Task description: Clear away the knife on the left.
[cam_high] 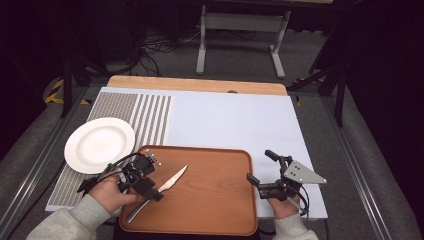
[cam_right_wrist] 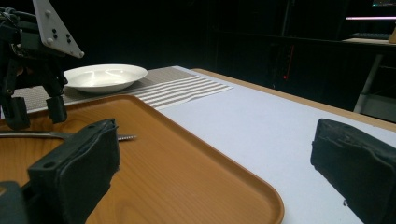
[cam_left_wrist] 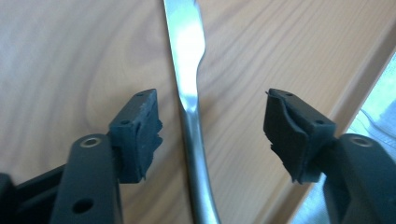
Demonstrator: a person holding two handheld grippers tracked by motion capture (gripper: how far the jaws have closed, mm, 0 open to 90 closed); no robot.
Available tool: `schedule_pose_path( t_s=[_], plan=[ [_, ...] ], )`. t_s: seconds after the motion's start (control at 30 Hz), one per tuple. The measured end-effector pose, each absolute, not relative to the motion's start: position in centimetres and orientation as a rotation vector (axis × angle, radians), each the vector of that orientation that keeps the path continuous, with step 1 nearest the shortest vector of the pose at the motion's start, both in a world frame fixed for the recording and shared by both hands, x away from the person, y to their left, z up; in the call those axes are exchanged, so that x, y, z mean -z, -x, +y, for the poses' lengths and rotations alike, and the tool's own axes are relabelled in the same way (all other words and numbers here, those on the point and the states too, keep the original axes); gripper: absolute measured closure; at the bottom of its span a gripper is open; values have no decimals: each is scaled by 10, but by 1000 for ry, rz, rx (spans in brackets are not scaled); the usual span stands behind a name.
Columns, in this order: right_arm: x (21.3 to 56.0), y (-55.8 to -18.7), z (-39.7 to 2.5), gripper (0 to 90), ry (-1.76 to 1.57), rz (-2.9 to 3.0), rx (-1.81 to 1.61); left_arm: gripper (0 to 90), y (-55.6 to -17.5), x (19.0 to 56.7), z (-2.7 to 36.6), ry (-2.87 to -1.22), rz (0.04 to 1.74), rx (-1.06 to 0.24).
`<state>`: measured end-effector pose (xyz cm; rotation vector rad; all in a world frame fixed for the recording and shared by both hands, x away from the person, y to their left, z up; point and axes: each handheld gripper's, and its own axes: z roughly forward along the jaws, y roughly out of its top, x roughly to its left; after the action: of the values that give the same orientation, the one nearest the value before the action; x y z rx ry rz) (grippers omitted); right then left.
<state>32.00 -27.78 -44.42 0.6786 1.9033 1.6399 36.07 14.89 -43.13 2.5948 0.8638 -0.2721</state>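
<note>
Down on the wooden tray (cam_high: 210, 200) at the counter's near edge lies a slim silver knife (cam_high: 170, 183), its bright flat blade narrowing into a rounded, duller handle. It sits toward the tray's left side, blade pointing to the far right. The left hand-held gripper (cam_left_wrist: 212, 128) straddles the handle, jaws wide and not touching it. The right hand-held gripper (cam_high: 262, 167) hovers wide apart over the tray's right rim. A white plate (cam_high: 99, 144) rests on the striped mat (cam_high: 150, 117), left.

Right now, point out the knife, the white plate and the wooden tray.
knife (cam_left_wrist: 187, 51): left gripper view, on the blade.
white plate (cam_high: 99, 145): high view, on its centre.
wooden tray (cam_high: 215, 195): high view, on its bare floor.
</note>
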Motion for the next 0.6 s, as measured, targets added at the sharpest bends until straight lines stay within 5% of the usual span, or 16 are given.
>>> schedule_pose_path(
  t_s=[0.2, 0.47, 0.6],
  plan=[
    [444, -320, -278, 20, -679, 1904, -1637, 435, -358, 427, 145, -2585, 774, 210],
    [444, -320, -277, 21, -669, 1907, -1637, 875, -347, 421, 135, -2644, 602, -23],
    [444, -320, -277, 20, -673, 1905, -1638, 896, -345, 421, 130, -2679, 551, -105]
  ],
)
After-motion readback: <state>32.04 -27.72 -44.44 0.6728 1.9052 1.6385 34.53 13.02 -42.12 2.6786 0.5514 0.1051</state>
